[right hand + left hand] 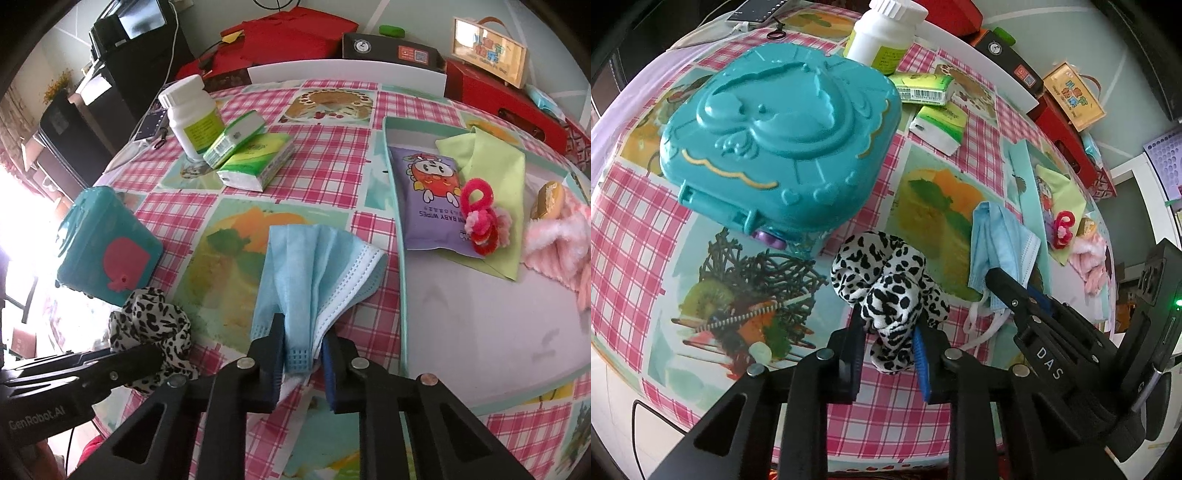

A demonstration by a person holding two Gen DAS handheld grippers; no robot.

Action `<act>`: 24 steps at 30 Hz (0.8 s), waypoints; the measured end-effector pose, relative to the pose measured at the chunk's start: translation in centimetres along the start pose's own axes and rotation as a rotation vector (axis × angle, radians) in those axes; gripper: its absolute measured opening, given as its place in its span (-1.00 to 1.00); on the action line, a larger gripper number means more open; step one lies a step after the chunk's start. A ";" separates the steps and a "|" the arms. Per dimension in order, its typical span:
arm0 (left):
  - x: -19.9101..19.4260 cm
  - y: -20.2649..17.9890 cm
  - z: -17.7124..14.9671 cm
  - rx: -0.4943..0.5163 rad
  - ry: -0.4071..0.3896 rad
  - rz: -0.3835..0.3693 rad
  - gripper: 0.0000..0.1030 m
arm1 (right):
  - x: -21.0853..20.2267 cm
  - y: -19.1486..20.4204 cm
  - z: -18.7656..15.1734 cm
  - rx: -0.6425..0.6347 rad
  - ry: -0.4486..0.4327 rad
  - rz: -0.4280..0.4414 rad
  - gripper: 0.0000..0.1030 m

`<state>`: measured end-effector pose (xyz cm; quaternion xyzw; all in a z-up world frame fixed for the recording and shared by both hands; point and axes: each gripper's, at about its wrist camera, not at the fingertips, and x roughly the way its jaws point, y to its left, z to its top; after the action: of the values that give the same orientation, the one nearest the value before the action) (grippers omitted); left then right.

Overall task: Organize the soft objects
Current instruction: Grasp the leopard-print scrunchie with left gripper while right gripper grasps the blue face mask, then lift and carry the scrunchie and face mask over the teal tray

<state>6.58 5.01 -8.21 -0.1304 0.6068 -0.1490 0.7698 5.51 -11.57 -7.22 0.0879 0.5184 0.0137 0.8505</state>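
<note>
A black-and-white spotted scrunchie (886, 284) lies on the checked tablecloth in front of a teal plastic case (783, 144). My left gripper (889, 338) is shut on the scrunchie's near end; the same scrunchie (151, 317) shows at the lower left of the right wrist view. A folded blue face mask (314, 273) lies in the middle of the table. My right gripper (301, 352) is shut on the mask's near edge, bunching it. That mask (997, 251) and the right gripper's black finger (1015, 295) appear at the right of the left wrist view.
A pale tray (480, 314) on the right holds a purple baby-wipes pack (432, 192), a green cloth (495, 177), pink and red hair ties (480, 218) and a pink fluffy cloth (557, 243). A white bottle (192, 114) and tissue packs (255, 158) stand farther back.
</note>
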 end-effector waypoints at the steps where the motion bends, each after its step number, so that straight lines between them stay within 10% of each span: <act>1: -0.1 0.0 0.0 0.001 -0.002 0.000 -0.53 | 0.0 0.0 0.0 0.000 -0.001 0.003 -0.65; 24: -4.3 -1.4 -0.4 0.057 -0.086 -0.006 -0.54 | -3.7 0.2 0.2 0.014 -0.080 0.037 -0.70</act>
<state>5.14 5.39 -3.91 -0.1163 0.5682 -0.1627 0.7982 4.00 -11.84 -3.88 0.1040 0.4825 0.0221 0.8694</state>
